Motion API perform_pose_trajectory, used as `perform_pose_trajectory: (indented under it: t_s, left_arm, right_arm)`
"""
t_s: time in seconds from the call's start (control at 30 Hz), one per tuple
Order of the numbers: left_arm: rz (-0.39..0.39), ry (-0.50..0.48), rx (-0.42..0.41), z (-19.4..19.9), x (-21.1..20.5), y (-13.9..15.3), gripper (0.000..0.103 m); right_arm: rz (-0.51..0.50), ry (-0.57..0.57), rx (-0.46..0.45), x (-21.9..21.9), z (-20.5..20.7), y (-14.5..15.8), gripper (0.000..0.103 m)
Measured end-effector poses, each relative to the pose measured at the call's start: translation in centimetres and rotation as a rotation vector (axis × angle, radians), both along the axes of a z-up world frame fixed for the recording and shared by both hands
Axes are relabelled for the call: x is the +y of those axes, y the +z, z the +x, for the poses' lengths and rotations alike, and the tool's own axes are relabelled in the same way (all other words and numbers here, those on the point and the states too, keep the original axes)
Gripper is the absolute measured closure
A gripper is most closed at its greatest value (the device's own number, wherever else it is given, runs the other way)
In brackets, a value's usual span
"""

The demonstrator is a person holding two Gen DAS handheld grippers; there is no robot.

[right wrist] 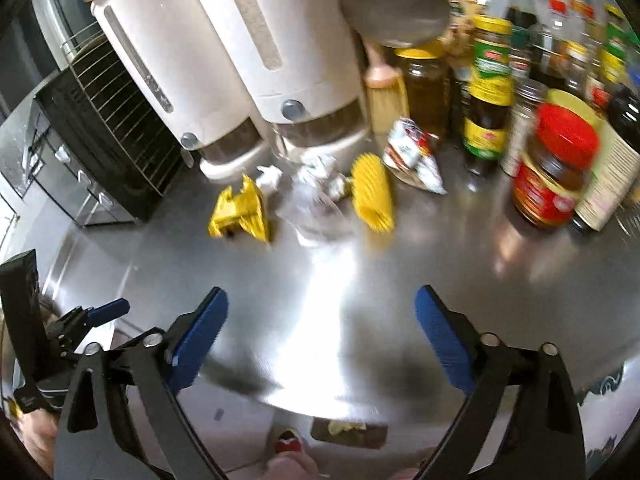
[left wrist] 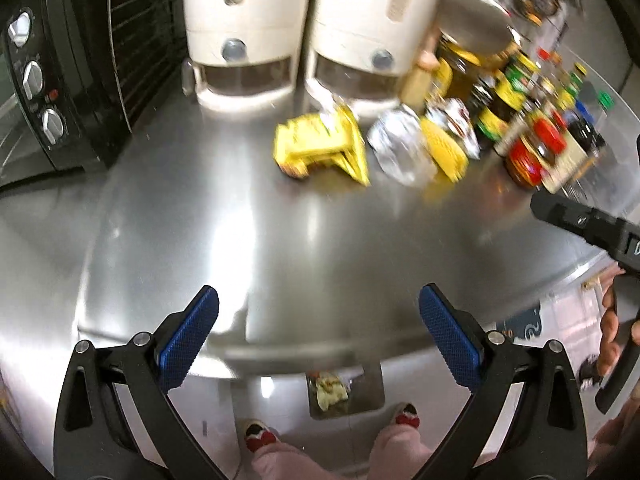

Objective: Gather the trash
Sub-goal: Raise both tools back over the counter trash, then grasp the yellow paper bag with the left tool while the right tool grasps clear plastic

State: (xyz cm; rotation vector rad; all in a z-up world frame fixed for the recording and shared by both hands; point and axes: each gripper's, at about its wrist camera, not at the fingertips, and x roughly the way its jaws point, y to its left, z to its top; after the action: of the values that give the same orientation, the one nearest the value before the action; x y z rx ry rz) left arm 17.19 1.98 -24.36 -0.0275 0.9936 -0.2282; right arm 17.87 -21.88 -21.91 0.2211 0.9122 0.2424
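Note:
Trash lies on the steel counter [left wrist: 280, 248] in front of two white dispensers: a crumpled yellow wrapper [left wrist: 320, 148] [right wrist: 242, 212], a clear crumpled plastic bag [left wrist: 398, 148] [right wrist: 316, 204], a yellow ridged piece [left wrist: 444, 152] [right wrist: 372, 192] and a red-white snack packet [right wrist: 414, 156]. My left gripper [left wrist: 318, 332] is open and empty near the counter's front edge. My right gripper [right wrist: 320, 332] is open and empty, also near the front edge. The right gripper's body shows in the left wrist view [left wrist: 592, 228], and the left gripper shows in the right wrist view [right wrist: 100, 312].
Two white dispensers [left wrist: 248, 32] [right wrist: 224, 60] stand at the back. A black toaster oven [left wrist: 60, 80] [right wrist: 100, 140] is at the left. Many sauce jars and bottles [left wrist: 532, 128] [right wrist: 556, 168] crowd the right. A bin with scraps [left wrist: 340, 392] [right wrist: 348, 428] sits on the floor below.

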Motion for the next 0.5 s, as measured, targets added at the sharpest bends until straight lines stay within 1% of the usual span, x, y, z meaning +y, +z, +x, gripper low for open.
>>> perform_pose_trajectory:
  t_s: [0.03,0.07,0.13,0.17,0.23,0.33,0.5]
  left_arm:
    - [0.002,0.006,-0.009,1.0,0.1,0.3,0.008]
    - [0.006,0.009,-0.017,1.8,0.1,0.5,0.008]
    - [0.013,0.013,-0.03,3.1,0.3,1.0,0.008]
    - [0.014,0.015,-0.035,3.8,0.3,1.2,0.008]
    - [0.013,0.013,-0.04,4.8,0.4,1.5,0.008]
    - [0.029,0.004,-0.049,6.2,0.2,1.5,0.008]
    - [0.042,-0.006,-0.029,8.6,-0.1,0.7,0.008]
  right_arm:
    - [0.002,0.008,0.003,0.4,0.7,-0.1,0.019]
    - [0.002,0.019,0.008,0.8,1.8,-0.3,0.022]
    - [0.003,0.033,0.019,1.5,3.3,-0.6,0.036]
    - [0.006,0.043,0.028,1.9,4.2,-0.9,0.04]
    - [0.005,0.056,0.051,2.6,5.6,-1.6,0.054]
    - [-0.014,0.062,0.071,3.4,7.5,-2.8,0.055]
    - [-0.065,0.055,0.11,4.2,9.9,-4.6,0.055]
